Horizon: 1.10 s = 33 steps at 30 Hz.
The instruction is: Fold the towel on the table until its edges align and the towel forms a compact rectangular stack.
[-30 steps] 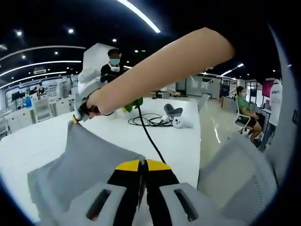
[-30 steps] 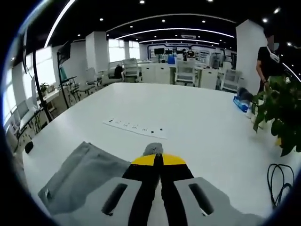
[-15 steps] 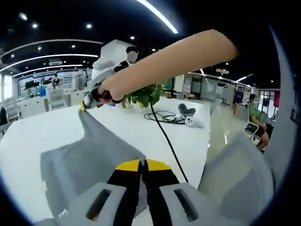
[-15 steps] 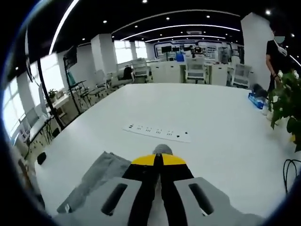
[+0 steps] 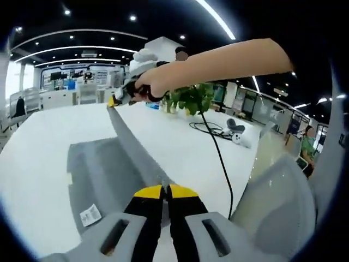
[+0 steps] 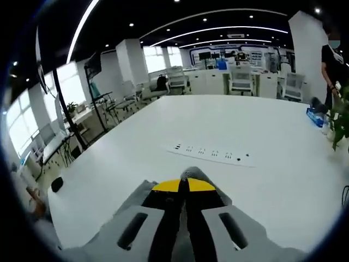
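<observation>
White bench (image 5: 38,158) is seen in the left gripper view, where the grey towel (image 5: 103,169), clenched by the left gripper (image 5: 164,192), is now stretched tauter toward the right gripper (image 5: 117,100). In the right gripper view, the right gripper (image 6: 182,185) is clenched on a towel corner (image 6: 192,173); less cloth is seen than before, and the power strip (image 6: 211,154) appears nearer.

Bright ceiling strip lights, glare off white table, fisheye-warped edges, soft blur
</observation>
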Tool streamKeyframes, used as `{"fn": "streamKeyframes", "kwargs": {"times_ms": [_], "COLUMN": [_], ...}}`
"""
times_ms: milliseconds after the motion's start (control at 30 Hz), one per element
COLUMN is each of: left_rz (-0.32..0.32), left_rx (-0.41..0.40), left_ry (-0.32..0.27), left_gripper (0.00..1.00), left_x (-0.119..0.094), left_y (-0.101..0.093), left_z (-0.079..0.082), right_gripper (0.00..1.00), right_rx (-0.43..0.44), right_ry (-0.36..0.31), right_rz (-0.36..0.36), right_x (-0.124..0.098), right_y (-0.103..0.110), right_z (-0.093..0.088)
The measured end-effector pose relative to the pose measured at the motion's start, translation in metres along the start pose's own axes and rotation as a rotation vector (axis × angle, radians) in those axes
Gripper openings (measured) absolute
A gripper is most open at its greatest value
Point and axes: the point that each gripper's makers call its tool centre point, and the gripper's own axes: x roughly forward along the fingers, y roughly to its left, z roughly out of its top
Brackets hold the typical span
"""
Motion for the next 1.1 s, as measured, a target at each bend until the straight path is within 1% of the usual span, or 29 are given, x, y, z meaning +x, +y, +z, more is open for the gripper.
{"fn": "streamKeyframes", "kwargs": {"times_ms": [67, 133, 267, 367, 433, 467, 533, 600, 633, 700, 767, 867, 900, 933, 1033, 1100], "left_rz": [0.013, 0.017, 0.021, 0.023, 0.037, 0.031, 0.028, 0.027, 0.029, 0.033, 0.036, 0.048, 0.05, 0.052, 0.063, 0.066], "left_rx": [-0.014, -0.011, -0.024, -0.035, -0.059, -0.054, -0.064, -0.073, -0.073, -0.079, -0.086, -0.111, -0.128, -0.139, -0.164, -0.198], "left_ry": [0.0, 0.007, 0.031, 0.042, 0.076, 0.081, 0.078, 0.079, 0.079, 0.078, 0.073, 0.079, 0.084, 0.091, 0.107, 0.12], "left_gripper": [0.03, 0.03, 0.03, 0.03, 0.03, 0.03, 0.03, 0.03, 0.03, 0.03, 0.03, 0.03, 0.03, 0.03, 0.03, 0.03], "left_x": [-0.005, -0.007, -0.015, -0.019, -0.023, -0.023, -0.026, -0.028, -0.03, -0.032, -0.034, -0.036, -0.036, -0.036, -0.036, -0.035], "left_y": [0.007, 0.013, 0.026, 0.031, 0.034, 0.034, 0.036, 0.037, 0.039, 0.042, 0.045, 0.055, 0.058, 0.059, 0.067, 0.073], "left_z": [-0.001, -0.006, -0.016, -0.021, -0.029, -0.031, -0.032, -0.033, -0.034, -0.034, -0.034, -0.04, -0.043, -0.046, -0.056, -0.066], "right_gripper": [0.0, 0.0, 0.0, 0.0, 0.0, 0.0, 0.0, 0.0, 0.0, 0.0, 0.0, 0.0, 0.0, 0.0, 0.0, 0.0], "right_rx": [-0.001, 0.003, 0.008, 0.009, 0.01, 0.01, 0.035, 0.034, 0.03, 0.029, 0.026, 0.03, 0.029, 0.026, 0.023, 0.021], "right_ry": [0.001, 0.0, 0.004, 0.009, 0.015, 0.018, 0.021, 0.026, 0.03, 0.033, 0.036, 0.045, 0.046, 0.051, 0.064, 0.076], "right_rz": [0.004, 0.01, 0.021, 0.025, 0.03, 0.032, 0.042, 0.043, 0.045, 0.048, 0.046, 0.047, 0.047, 0.049, 0.049, 0.051], "right_x": [0.006, 0.012, 0.014, 0.022, 0.022, 0.024, 0.029, 0.037, 0.045, 0.05, 0.05, 0.063, 0.061, 0.063, 0.07, 0.072], "right_y": [0.006, 0.011, 0.025, 0.031, 0.036, 0.039, 0.044, 0.049, 0.05, 0.053, 0.054, 0.056, 0.057, 0.059, 0.063, 0.068], "right_z": [0.001, 0.002, -0.004, -0.006, -0.006, -0.007, -0.01, -0.013, -0.015, -0.013, -0.013, -0.014, -0.014, -0.016, -0.025, -0.032]}}
